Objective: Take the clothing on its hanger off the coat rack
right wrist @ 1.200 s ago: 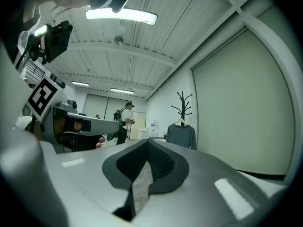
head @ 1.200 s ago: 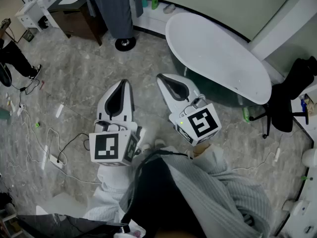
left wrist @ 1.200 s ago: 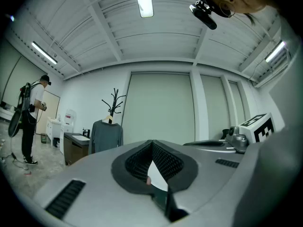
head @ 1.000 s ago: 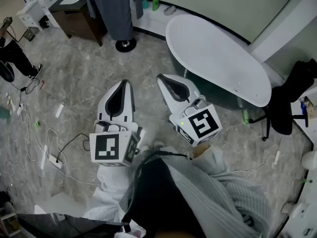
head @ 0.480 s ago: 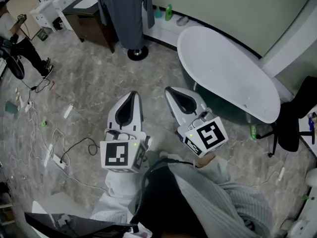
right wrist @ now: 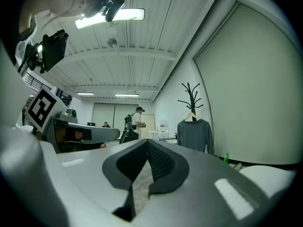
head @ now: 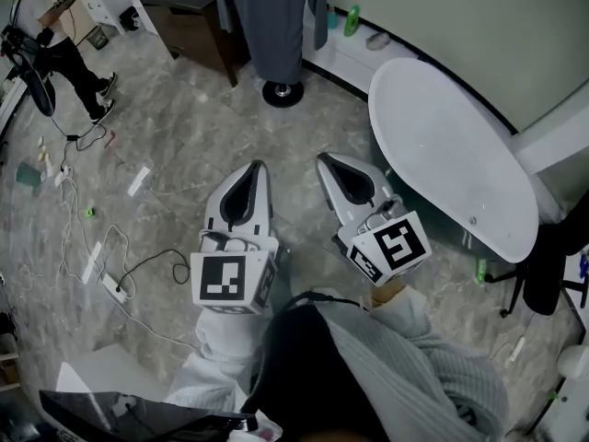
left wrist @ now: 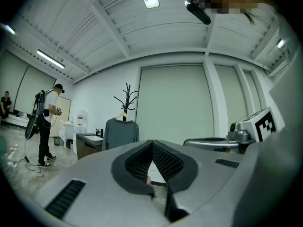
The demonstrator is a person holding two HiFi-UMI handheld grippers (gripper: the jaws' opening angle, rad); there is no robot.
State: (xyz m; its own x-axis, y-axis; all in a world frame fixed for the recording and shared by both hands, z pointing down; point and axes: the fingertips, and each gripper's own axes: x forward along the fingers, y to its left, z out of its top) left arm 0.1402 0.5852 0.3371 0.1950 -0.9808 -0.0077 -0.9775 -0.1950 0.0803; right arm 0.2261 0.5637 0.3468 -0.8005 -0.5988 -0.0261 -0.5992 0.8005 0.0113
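Note:
A grey long-sleeved garment hangs on a pale wooden hanger from a black coat rack at the far side of the room. The rack's round black base stands on the floor. In the right gripper view the same garment hangs under the rack's branches. My left gripper and right gripper are side by side in front of me, both shut and holding nothing, well short of the rack.
A white oval table stands to the right of the grippers. A dark wooden cabinet sits left of the rack. A person stands at the far left. Cables and a power strip lie on the grey floor. A black office chair is at the right.
The head view has moved forward: the rack, garment and white table have come nearer and slid to the right. Both grippers stay shut and side by side.

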